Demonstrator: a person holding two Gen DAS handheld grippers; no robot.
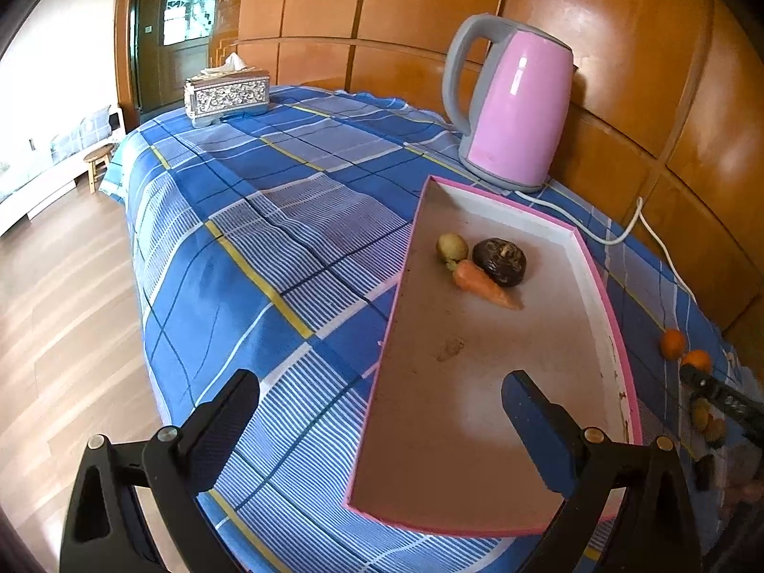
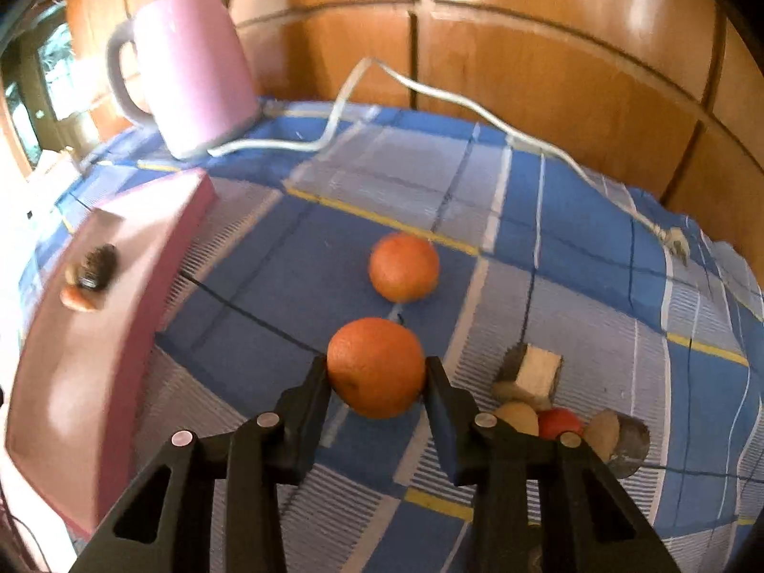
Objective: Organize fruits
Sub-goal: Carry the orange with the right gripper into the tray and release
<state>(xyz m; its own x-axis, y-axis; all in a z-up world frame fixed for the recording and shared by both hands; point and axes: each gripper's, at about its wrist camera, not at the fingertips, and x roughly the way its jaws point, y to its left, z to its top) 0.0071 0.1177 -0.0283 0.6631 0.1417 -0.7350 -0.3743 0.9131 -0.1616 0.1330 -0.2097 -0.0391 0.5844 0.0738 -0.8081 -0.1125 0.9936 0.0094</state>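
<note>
Our right tool (image 2: 377,375) clasps the near orange (image 2: 376,366) at its widest; it may roll free before reaching the tray (image 2: 90,382). Left tool (image 1: 382,410) hangs released.

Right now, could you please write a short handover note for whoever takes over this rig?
Right tool: shut on the near orange, at the cloth.
Left tool: open, empty, poised over the near end of the pink tray.
In the tray: carrot, dark round piece, small yellowish fruit.
Still on the cloth: far orange and a cluster at the right, including a red piece.
Left to do: carry the gripped orange to the tray, then probably the far orange and the cluster.
</note>
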